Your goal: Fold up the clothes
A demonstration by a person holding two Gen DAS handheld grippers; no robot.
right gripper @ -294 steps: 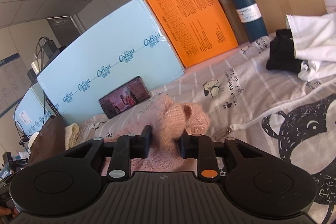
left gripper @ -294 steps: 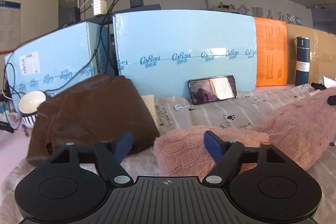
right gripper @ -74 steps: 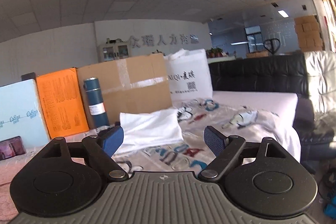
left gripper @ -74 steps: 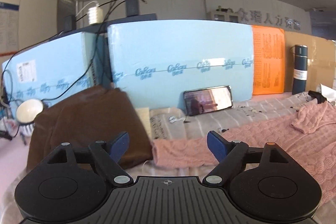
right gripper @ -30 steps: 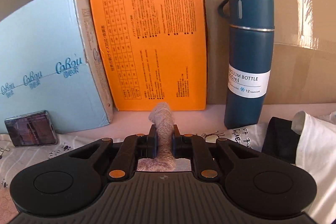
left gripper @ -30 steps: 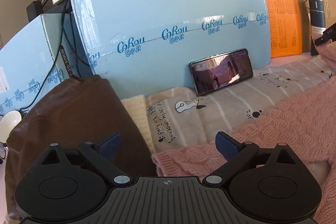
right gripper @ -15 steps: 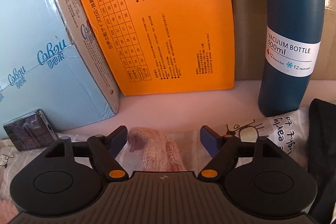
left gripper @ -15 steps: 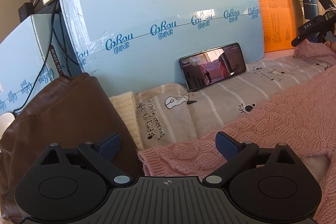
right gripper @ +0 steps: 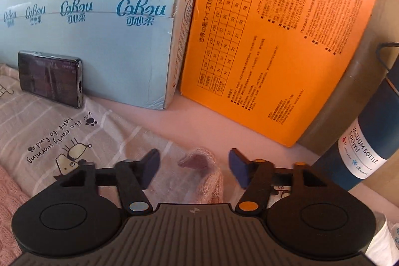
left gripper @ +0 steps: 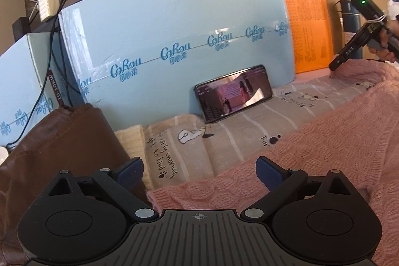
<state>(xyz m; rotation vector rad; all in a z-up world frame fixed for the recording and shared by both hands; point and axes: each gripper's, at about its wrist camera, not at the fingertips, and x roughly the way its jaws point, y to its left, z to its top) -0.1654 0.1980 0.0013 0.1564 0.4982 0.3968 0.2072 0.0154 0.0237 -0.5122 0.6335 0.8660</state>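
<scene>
- Since a second ago, the right gripper [right gripper: 194, 167] has let go of the sleeve tip it pinched and has rolled and dipped nearer the bedding; the left gripper [left gripper: 199, 170] has barely shifted.
- Left wrist view: the left gripper's jaws stand wide apart with nothing between the pads, poised above the near hem of the pink sweater [left gripper: 331, 141], which lies spread over the printed bedsheet [left gripper: 224, 141] from the lower middle to the right edge.
- Left wrist view, risk: a brown garment [left gripper: 62, 146] and a cream knit [left gripper: 132, 141] lie just beside that hem. A grab placed too far left could, in my judgement, catch them along with the sweater.
- Left wrist view, risk: the phone [left gripper: 233, 96] leans against the blue box [left gripper: 174, 46]; dragging the cloth toward it could topple it.
- Right wrist view: the right gripper's jaws are closing, with the sleeve tip [right gripper: 199, 161] lying between the pads but not yet pressed by either.
- Right wrist view, risk: the loose, fuzzy tip sits off-centre, nearer the right pad, so the closing jaws may catch only a few strands and lose it when pulled.
- Right wrist view, risk: the vacuum bottle [right gripper: 361, 153] stands near on the right, beside the orange box [right gripper: 274, 41]; a wide sweep could knock it over.
</scene>
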